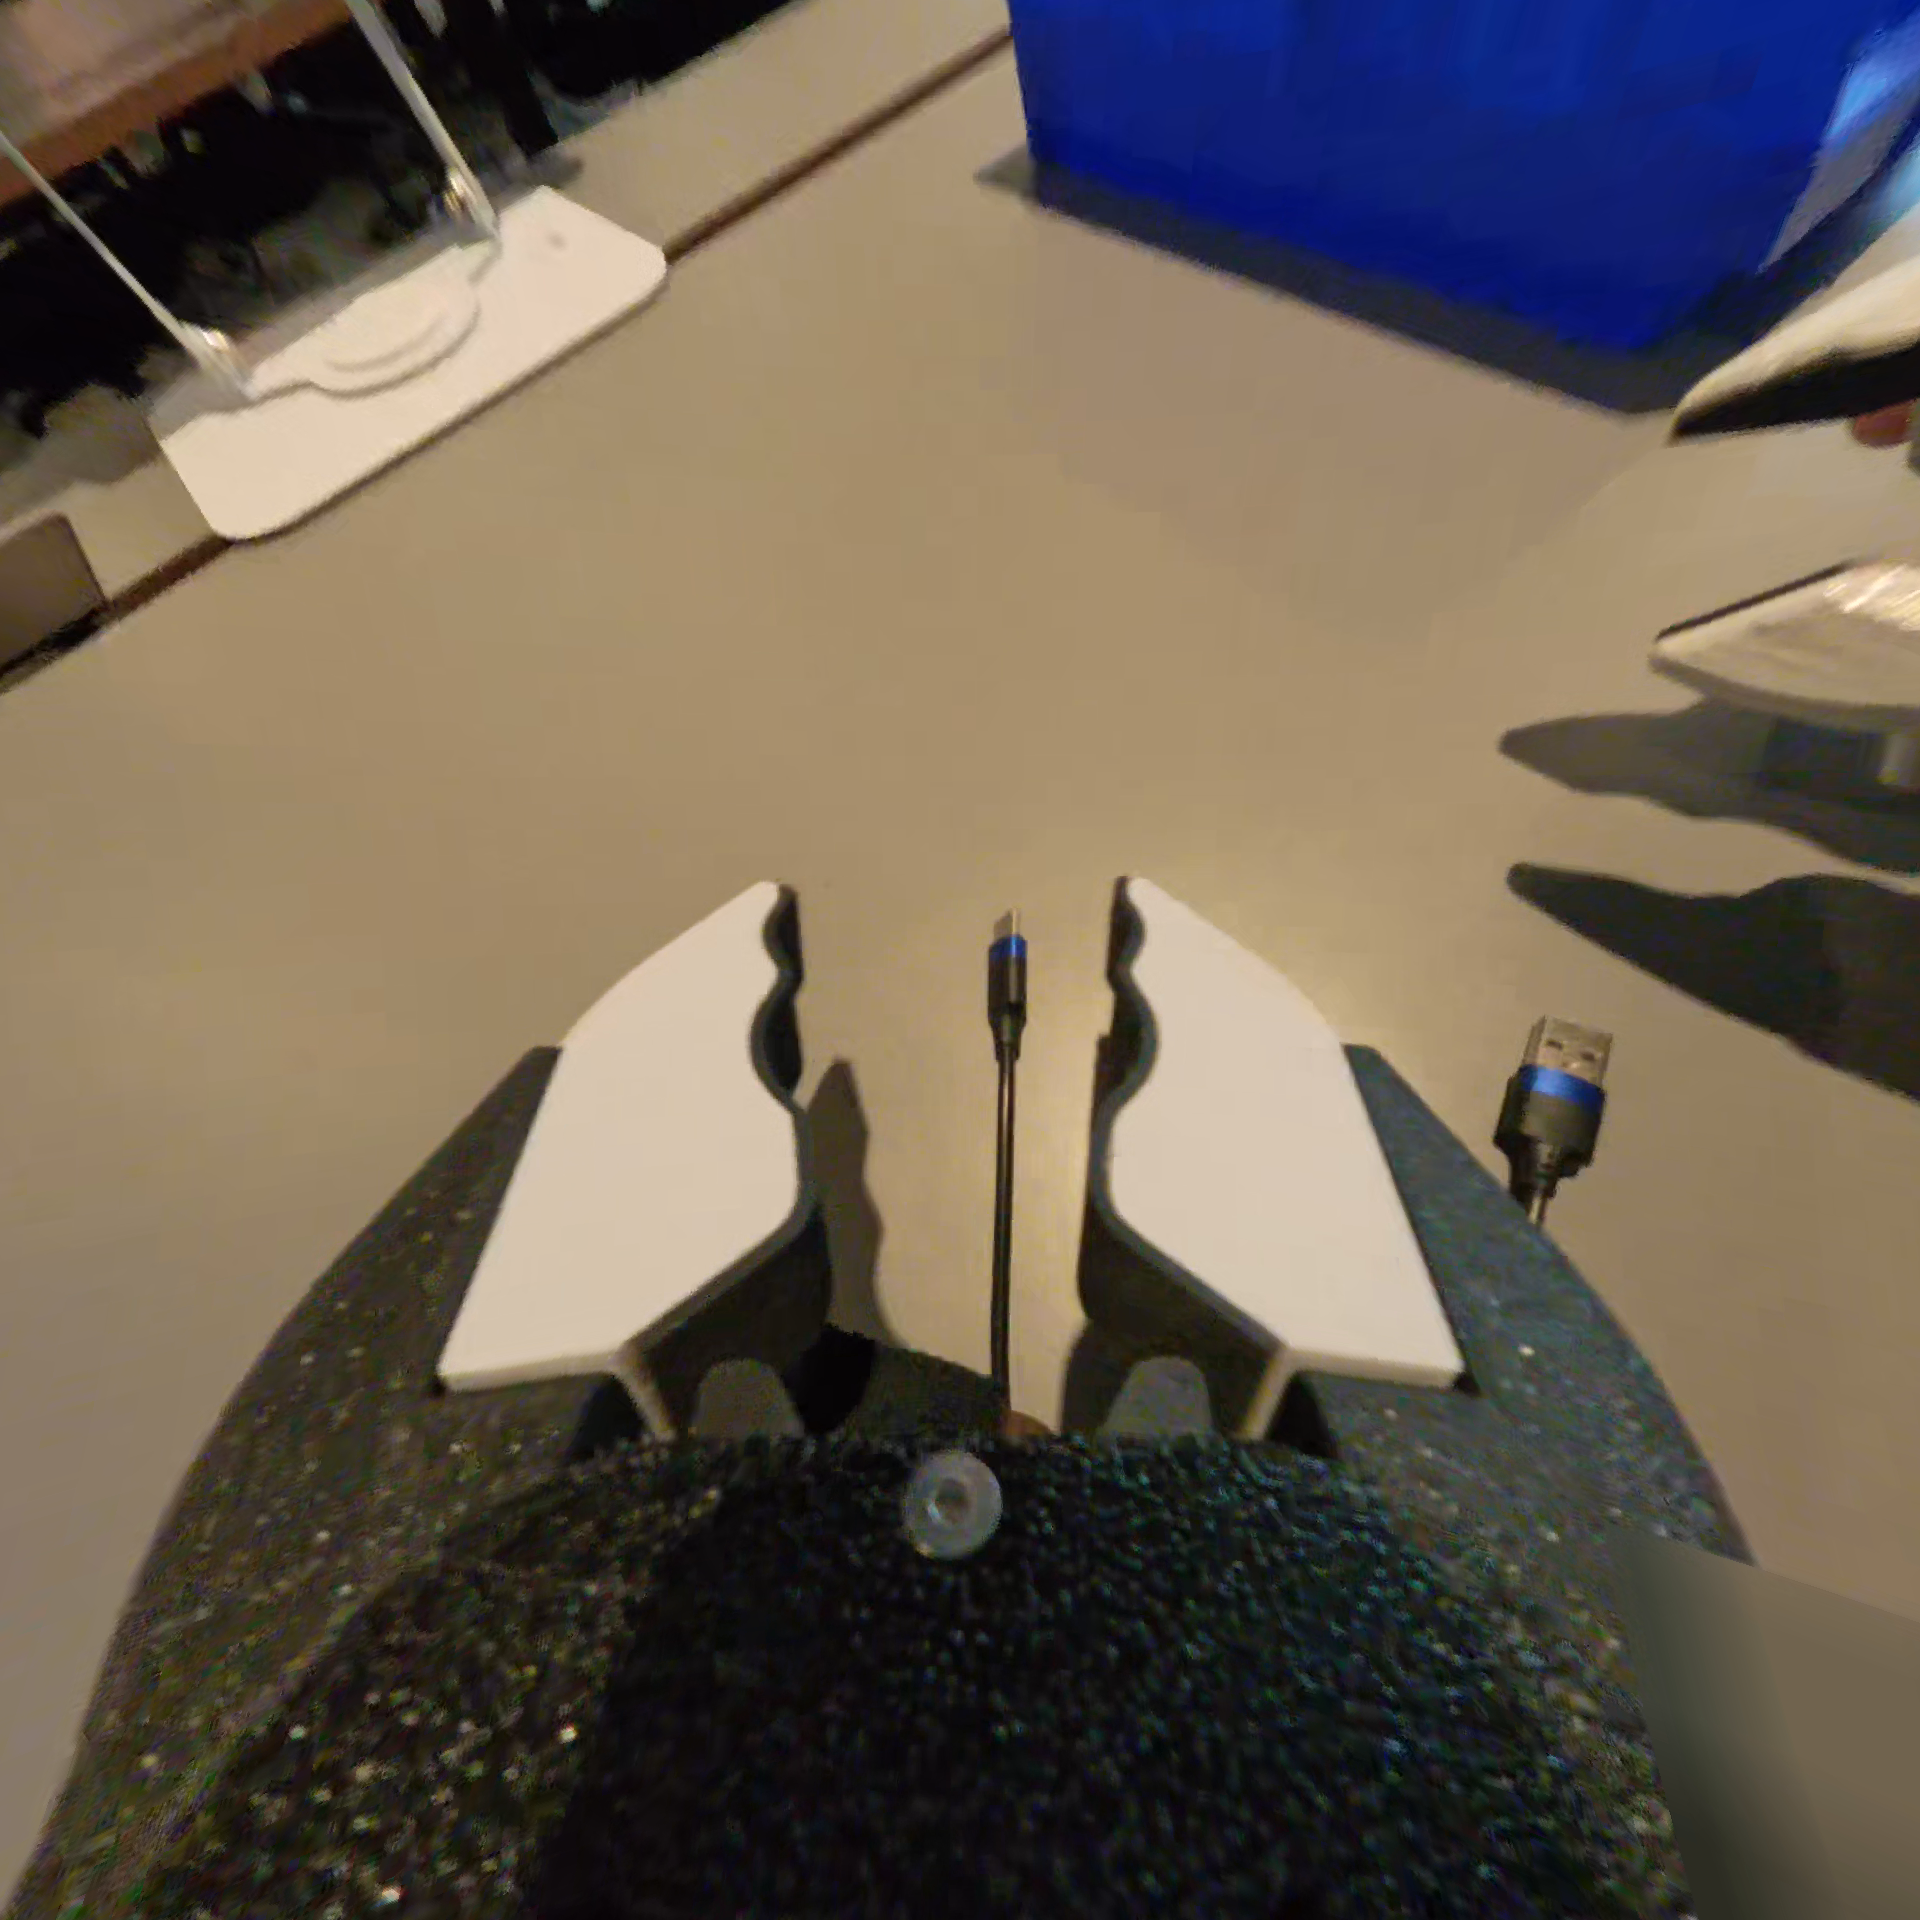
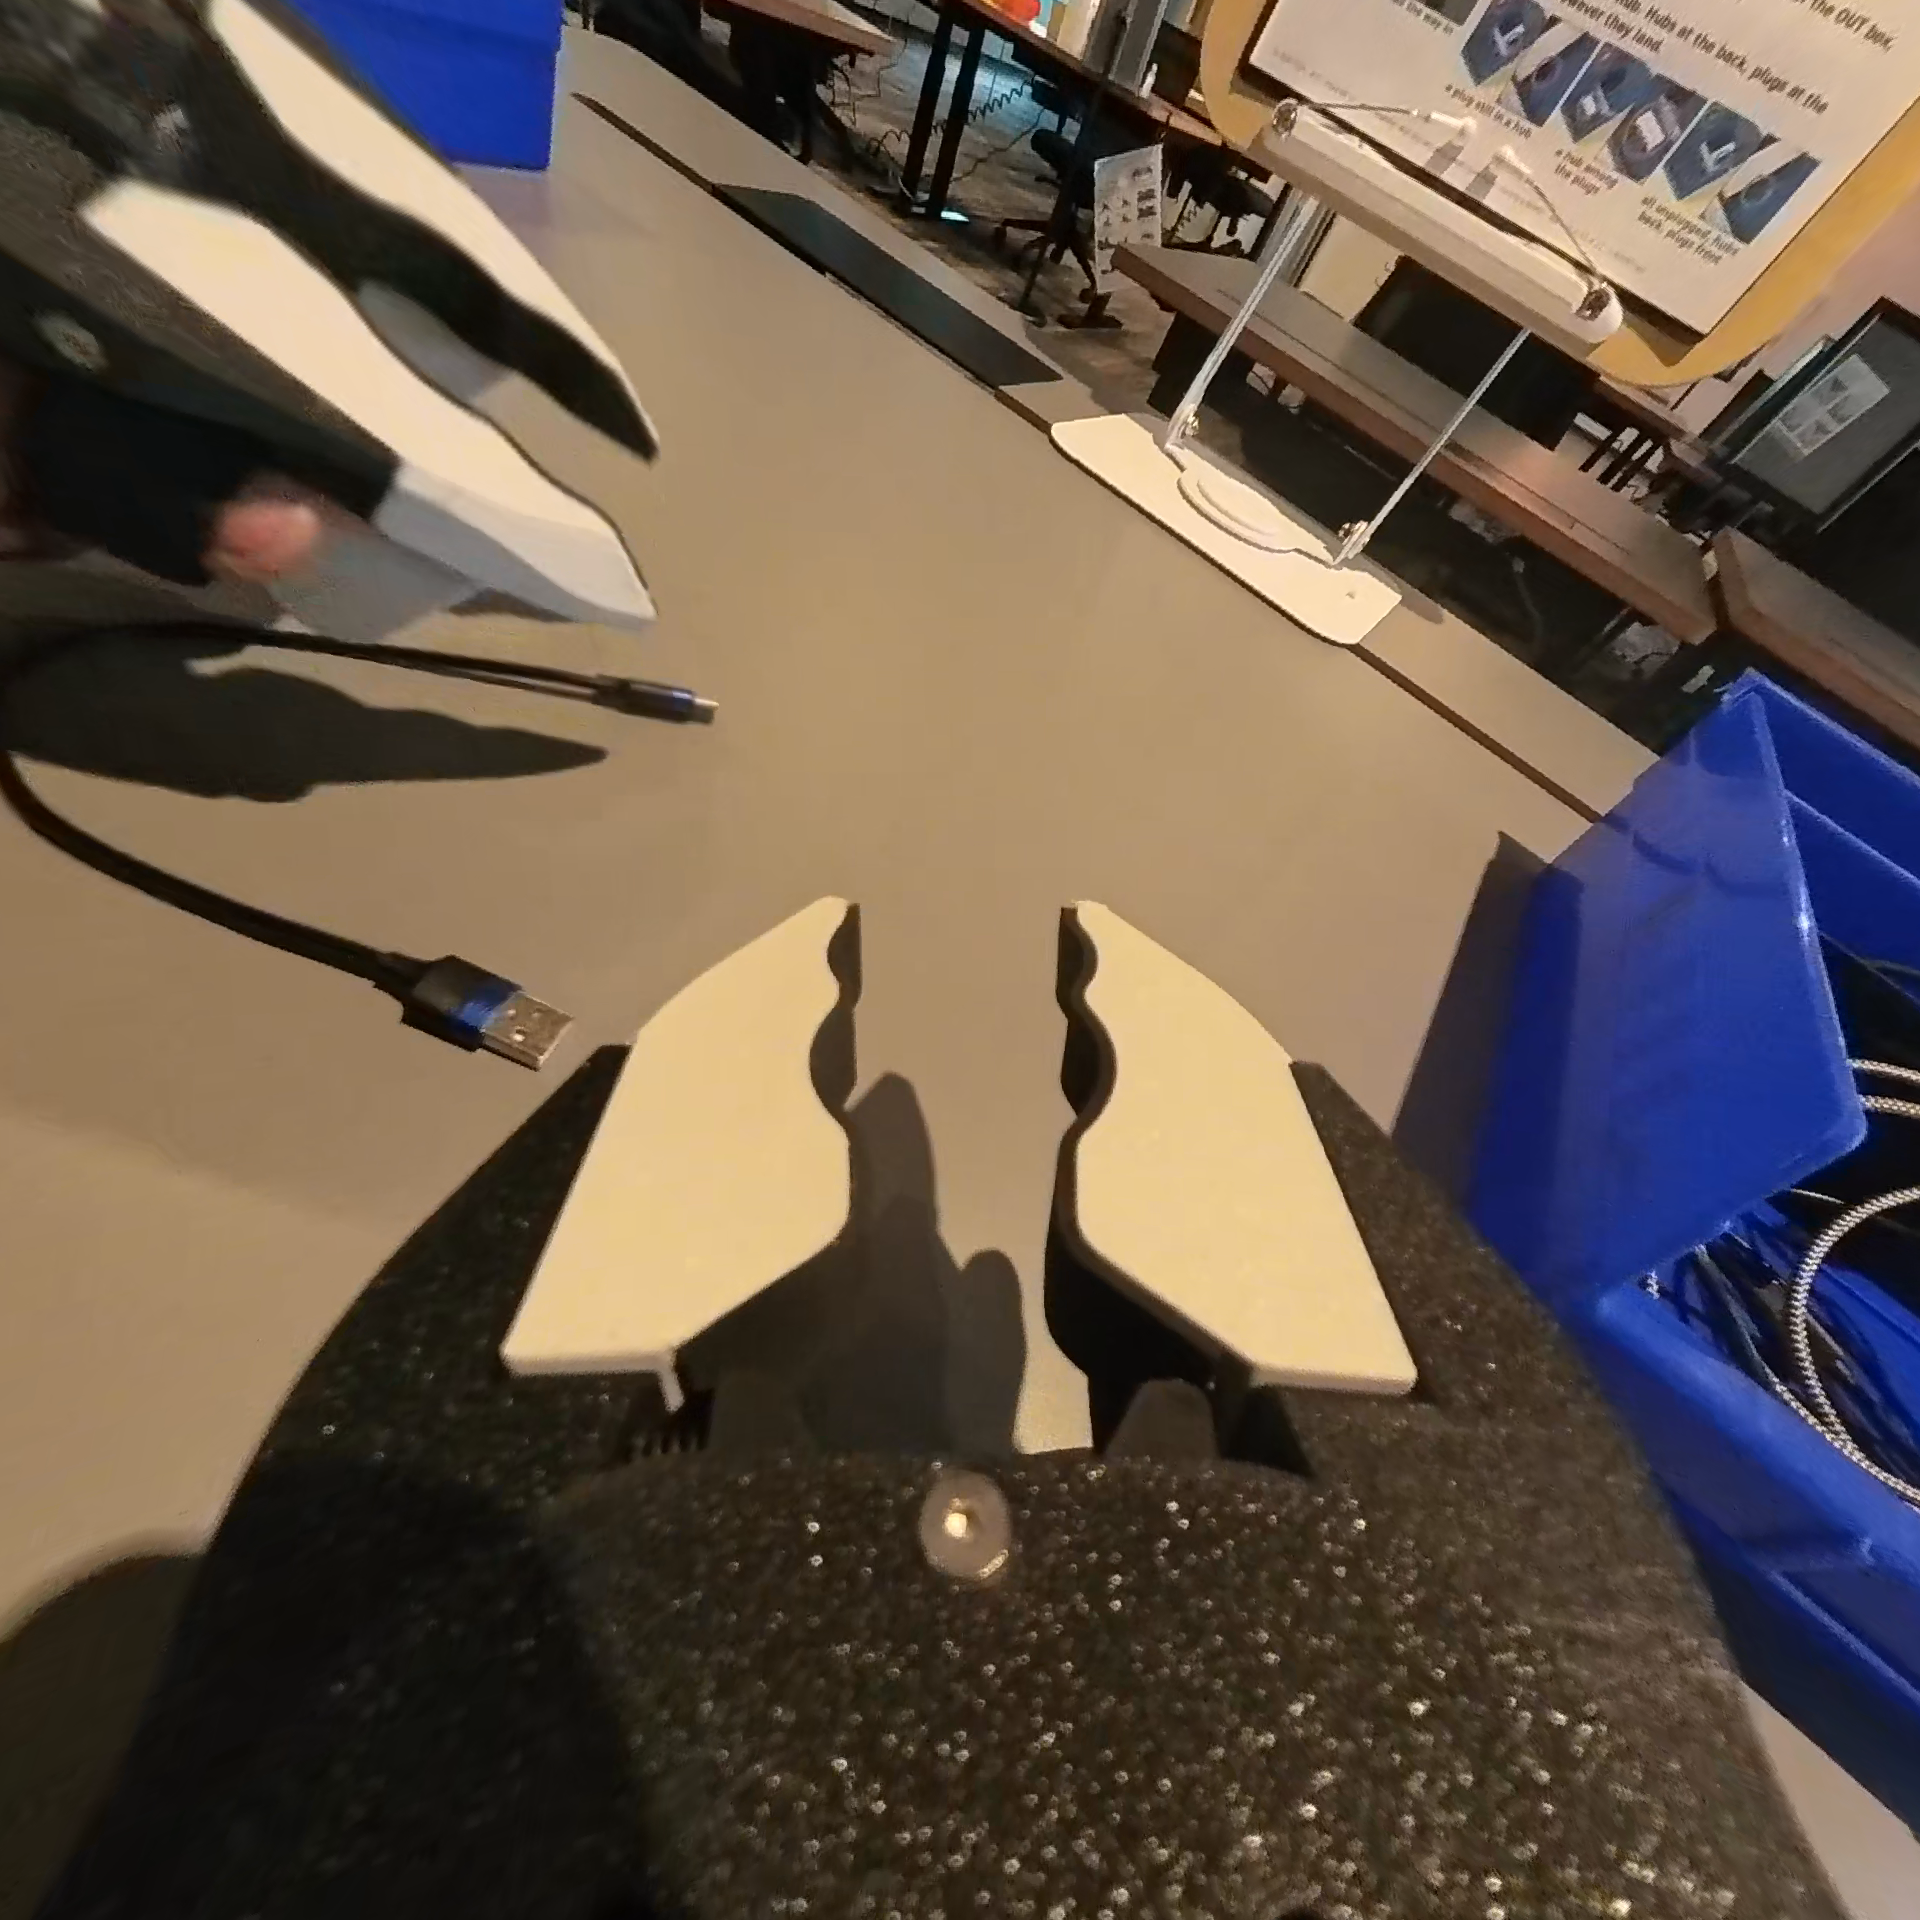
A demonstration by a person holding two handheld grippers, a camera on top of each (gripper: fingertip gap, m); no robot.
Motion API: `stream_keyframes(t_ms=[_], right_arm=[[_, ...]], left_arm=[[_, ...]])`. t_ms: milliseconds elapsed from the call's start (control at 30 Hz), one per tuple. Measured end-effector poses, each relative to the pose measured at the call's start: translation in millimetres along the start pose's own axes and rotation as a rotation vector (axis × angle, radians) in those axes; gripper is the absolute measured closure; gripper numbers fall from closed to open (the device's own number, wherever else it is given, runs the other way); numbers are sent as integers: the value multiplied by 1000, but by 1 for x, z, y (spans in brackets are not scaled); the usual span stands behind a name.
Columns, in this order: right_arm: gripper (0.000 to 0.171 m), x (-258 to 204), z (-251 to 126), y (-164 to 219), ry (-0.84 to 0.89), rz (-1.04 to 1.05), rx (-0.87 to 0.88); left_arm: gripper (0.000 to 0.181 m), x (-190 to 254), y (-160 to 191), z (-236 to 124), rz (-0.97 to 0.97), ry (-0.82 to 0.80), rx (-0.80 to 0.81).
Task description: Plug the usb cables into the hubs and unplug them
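A black braided cable lies on the grey table. Its small plug [image 1: 1006,961] with a blue ring lies between the fingers of my left gripper [image 1: 951,914], which is open above it and does not touch it. The same plug [image 2: 665,696] shows in the right wrist view below the left gripper [image 2: 634,520]. The larger flat USB plug [image 1: 1555,1091] with a blue band lies to the right of the left gripper; it [image 2: 488,1013] lies just left of my right gripper [image 2: 958,920], which is open and empty. No hub is in view.
A blue bin [image 2: 1683,997] holding several cables stands at the right of the right gripper. Another blue bin [image 1: 1434,145] stands at the table's far side. A white stand base [image 1: 416,343] with clear posts sits at the far left; it holds a board [image 2: 1558,125].
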State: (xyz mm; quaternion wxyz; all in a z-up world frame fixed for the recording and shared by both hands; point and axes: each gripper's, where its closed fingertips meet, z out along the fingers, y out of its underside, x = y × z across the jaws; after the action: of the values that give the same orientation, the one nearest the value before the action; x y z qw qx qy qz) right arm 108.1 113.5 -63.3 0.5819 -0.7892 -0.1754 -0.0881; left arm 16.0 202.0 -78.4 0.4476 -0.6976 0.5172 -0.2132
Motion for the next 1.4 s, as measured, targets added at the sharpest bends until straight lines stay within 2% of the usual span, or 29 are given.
stream_keyframes(t_ms=[100,167,300,433,633,733,800,867,900,1000,1100,1267,1400], right_arm=[[135,-1,1,1,4,-12,-7],[135,-1,1,1,6,-18,-10],[135,-2,2,2,5,-21,-19],[135,-2,3,3,2,-25,-27],[134,-10,2,2,-36,-57,-21],[133,-32,-4,-4,-188,-108,38],[136,-58,-15,-13,-397,-124,113],[137,-82,-25,-12,-633,-111,96],[137,-89,-25,-10,-685,-137,70],[134,-104,-17,-1,-725,-254,8],[131,-110,-10,10,-748,-281,-82],[131,-103,-7,6,-760,-172,-88],[130,-102,2,11,-767,-130,-163]], left_arm=[[120,-12,-13,-19,-67,-4,130],[123,-32,-8,-33,-76,-67,176],[125,-71,34,-48,-99,-220,104],[130,-82,28,-68,-125,-282,213],[130,-76,31,-62,-60,-290,168],[130,-73,31,-60,-4,-318,153],[130,-72,30,-61,21,-342,158],[130,-72,29,-63,34,-358,167],[130,-72,28,-63,37,-362,172],[130,-72,27,-66,36,-370,191],[131,-74,28,-65,19,-362,186],[131,-73,30,-61,22,-350,157],[131,-71,30,-61,50,-365,156]])
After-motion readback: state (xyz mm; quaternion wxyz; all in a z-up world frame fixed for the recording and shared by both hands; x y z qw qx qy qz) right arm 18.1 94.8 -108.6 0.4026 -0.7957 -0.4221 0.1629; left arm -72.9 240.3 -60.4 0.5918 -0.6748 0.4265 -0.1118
